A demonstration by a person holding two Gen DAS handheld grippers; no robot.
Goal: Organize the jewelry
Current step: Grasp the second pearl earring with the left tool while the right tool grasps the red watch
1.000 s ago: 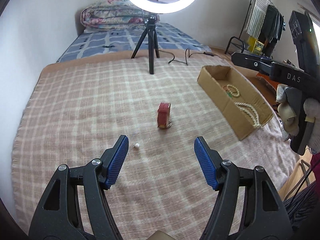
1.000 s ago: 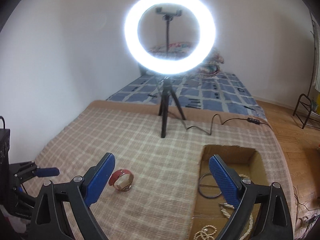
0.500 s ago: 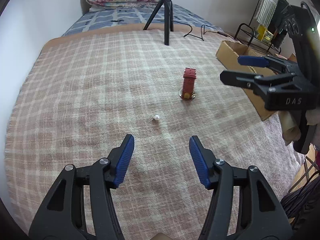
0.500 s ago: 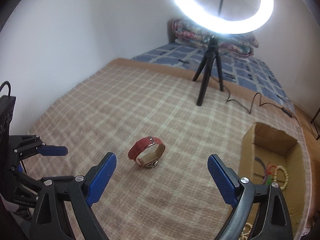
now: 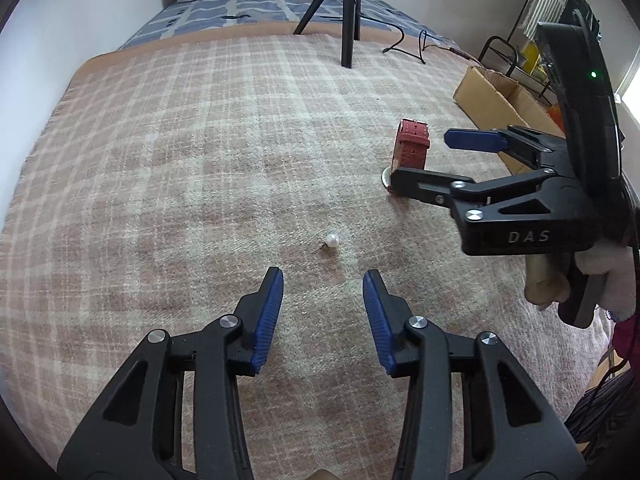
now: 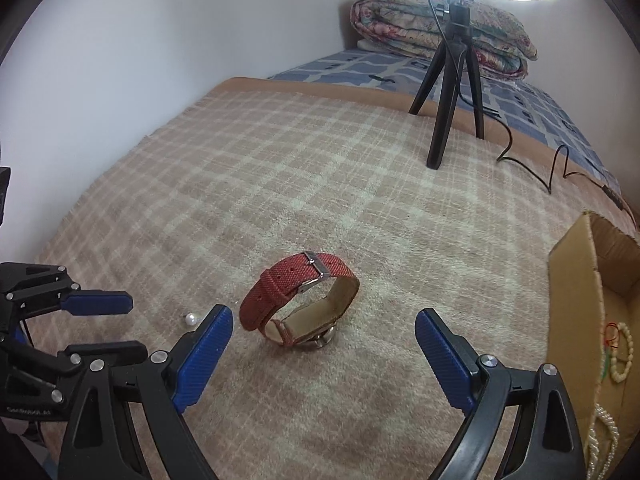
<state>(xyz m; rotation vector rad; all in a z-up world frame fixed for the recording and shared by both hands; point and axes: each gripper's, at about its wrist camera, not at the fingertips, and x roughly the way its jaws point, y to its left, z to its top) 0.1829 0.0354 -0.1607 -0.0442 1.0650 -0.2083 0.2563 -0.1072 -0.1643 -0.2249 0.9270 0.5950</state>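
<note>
A small white pearl earring (image 5: pixel 331 241) lies on the checked blanket (image 5: pixel 200 160), just ahead of my left gripper (image 5: pixel 323 276). That gripper's blue jaws are closing with nothing between them. A red watch (image 6: pixel 298 300) with a strap loop stands on the blanket. My right gripper (image 6: pixel 323 318) hangs wide open just short of the watch, a finger on each side of it, not touching. In the left wrist view the right gripper (image 5: pixel 420 160) partly hides the red watch (image 5: pixel 412 146). The pearl (image 6: pixel 191 319) shows left of the right gripper's left finger.
A cardboard box (image 6: pixel 576 280) with bead necklaces (image 6: pixel 622 356) stands at the right edge of the blanket. A ring light on a black tripod (image 6: pixel 452 92) stands at the back, its cable (image 6: pixel 552 168) trailing right. A folded quilt (image 6: pixel 436 28) lies by the wall.
Both grippers have come down toward the blanket. The left jaws have narrowed and the pearl is now close ahead of them. The right gripper swung left from the box to the watch.
</note>
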